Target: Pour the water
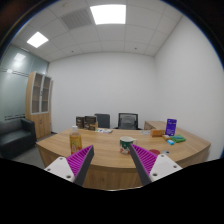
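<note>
A white mug with a green rim [126,144] stands on the round wooden table [100,158], ahead of my fingers and closer to the right one. An orange cup or bottle [77,142] stands on the table beyond the left finger. My gripper [112,164] is open, held well back from the table's near edge, with nothing between its purple pads [80,160].
Boxes [86,122] sit at the table's far side. A purple box [171,127] and flat green and blue items [176,141] lie at the right. Office chairs [127,120] stand behind the table. A wooden cabinet [40,100] and a dark sofa [15,138] are at the left.
</note>
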### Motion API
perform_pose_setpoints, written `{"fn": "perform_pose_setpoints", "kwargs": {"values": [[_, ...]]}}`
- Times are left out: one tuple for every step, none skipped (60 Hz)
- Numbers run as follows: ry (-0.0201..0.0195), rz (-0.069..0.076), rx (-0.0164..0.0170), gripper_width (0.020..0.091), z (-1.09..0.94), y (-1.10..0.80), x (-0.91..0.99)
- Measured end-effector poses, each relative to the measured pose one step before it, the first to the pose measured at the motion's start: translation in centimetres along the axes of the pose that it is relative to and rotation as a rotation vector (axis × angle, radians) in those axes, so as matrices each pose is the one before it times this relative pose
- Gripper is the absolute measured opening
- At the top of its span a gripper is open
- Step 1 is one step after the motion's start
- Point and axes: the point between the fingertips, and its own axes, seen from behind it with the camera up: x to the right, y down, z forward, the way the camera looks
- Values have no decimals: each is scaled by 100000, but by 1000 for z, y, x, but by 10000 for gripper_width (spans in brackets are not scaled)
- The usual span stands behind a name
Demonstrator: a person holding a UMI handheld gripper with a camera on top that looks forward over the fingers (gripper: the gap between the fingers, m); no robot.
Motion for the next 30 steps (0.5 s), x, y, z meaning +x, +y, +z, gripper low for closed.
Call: {"fn": "perform_pose_setpoints", "kwargs": {"values": [[367, -98, 291, 810, -14, -45, 88], [260, -190, 418, 811, 1, -113, 71], [299, -258, 404, 810, 34, -225, 185], [332, -200, 203, 811, 12, -145, 165], [412, -158, 38, 811, -19, -150, 244], [320, -15, -59, 808, 20, -192, 184], [267, 279, 74, 809, -211, 486, -385], [-88, 32, -211, 809, 359, -996, 865], [-119, 140, -17, 808, 17, -180, 98], [-249, 121, 27, 806, 27, -150, 87], [-306, 138, 8, 807, 14, -110, 56], [-195, 173, -37, 806, 29, -60, 94], [-130, 188, -55, 805, 9, 3, 92], [-137, 233, -137, 806, 22, 42, 72], [-116, 253, -120, 806, 23, 81, 23], [-140, 260, -142, 806, 32, 104, 41], [-117, 266, -158, 806, 31, 118, -5], [-83, 232, -203, 805, 58, 130, 8], [-71, 229, -306, 805, 27, 164, 8], [5, 224, -302, 804, 75, 148, -36], [-16, 197, -369, 805, 28, 191, -48], [-56, 190, -357, 805, 46, 169, -71], [-50, 136, -276, 805, 73, 176, -126], [-56, 103, -225, 805, 41, 149, -164], [-74, 9, -231, 805, 46, 138, -138], [-117, -24, -218, 805, 60, 170, -188], [-138, -23, -231, 806, 18, 160, -178], [-198, -57, -192, 804, 76, 166, -240], [-250, -96, -271, 803, 60, 116, -187], [-206, -81, -272, 805, 63, 122, -198]]}}
